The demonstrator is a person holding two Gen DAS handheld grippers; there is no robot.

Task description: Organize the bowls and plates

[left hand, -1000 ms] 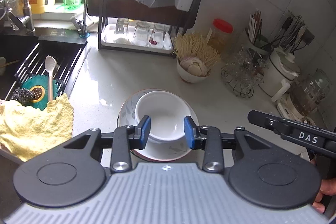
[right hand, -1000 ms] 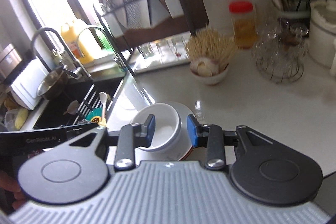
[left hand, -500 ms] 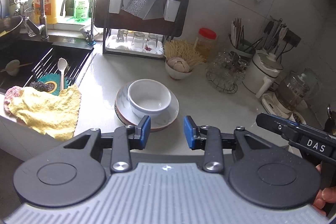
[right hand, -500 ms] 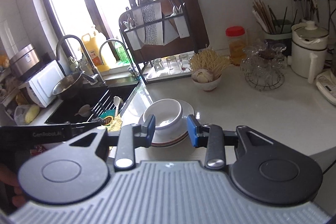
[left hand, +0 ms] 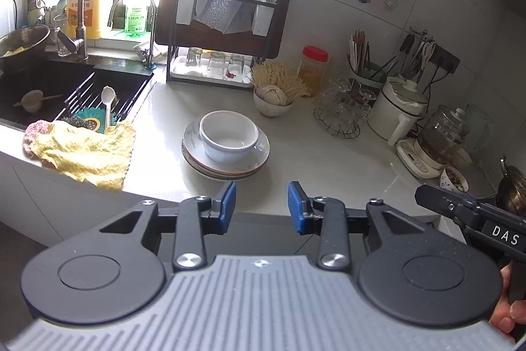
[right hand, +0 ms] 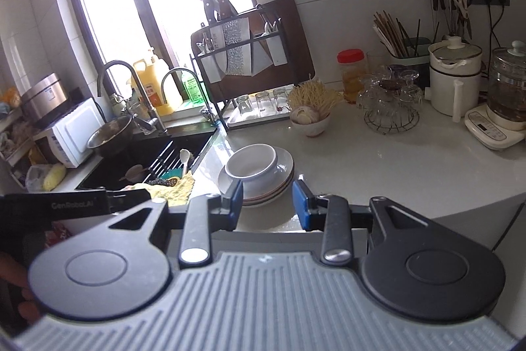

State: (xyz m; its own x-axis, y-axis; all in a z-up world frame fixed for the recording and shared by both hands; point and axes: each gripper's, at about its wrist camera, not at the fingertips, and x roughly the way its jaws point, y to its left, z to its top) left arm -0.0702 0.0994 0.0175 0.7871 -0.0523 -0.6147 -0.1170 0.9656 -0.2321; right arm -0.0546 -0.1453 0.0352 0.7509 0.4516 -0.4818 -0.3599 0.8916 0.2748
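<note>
A white bowl (left hand: pixel 228 135) sits upright on a small stack of plates (left hand: pixel 259 155) on the white counter. The bowl (right hand: pixel 252 165) and the plates (right hand: pixel 285 168) also show in the right wrist view. My left gripper (left hand: pixel 261 207) is open and empty, held back off the counter's front edge, short of the stack. My right gripper (right hand: pixel 268 201) is open and empty, also back from the counter edge, with the stack just beyond its left finger. The right gripper's body (left hand: pixel 473 214) shows at the right of the left wrist view.
A black sink (left hand: pixel 65 87) with a yellow cloth (left hand: pixel 85 150) over its edge lies left of the stack. A dish rack (left hand: pixel 223 32) with glasses stands at the back. A small bowl of garlic (left hand: pixel 273 99), a wire basket of glasses (left hand: pixel 342 114) and kettles (left hand: pixel 401 111) stand to the right.
Both grippers have pulled back and up from the bowl and plates, which now sit farther away and smaller. The bowl and plates have not moved.
</note>
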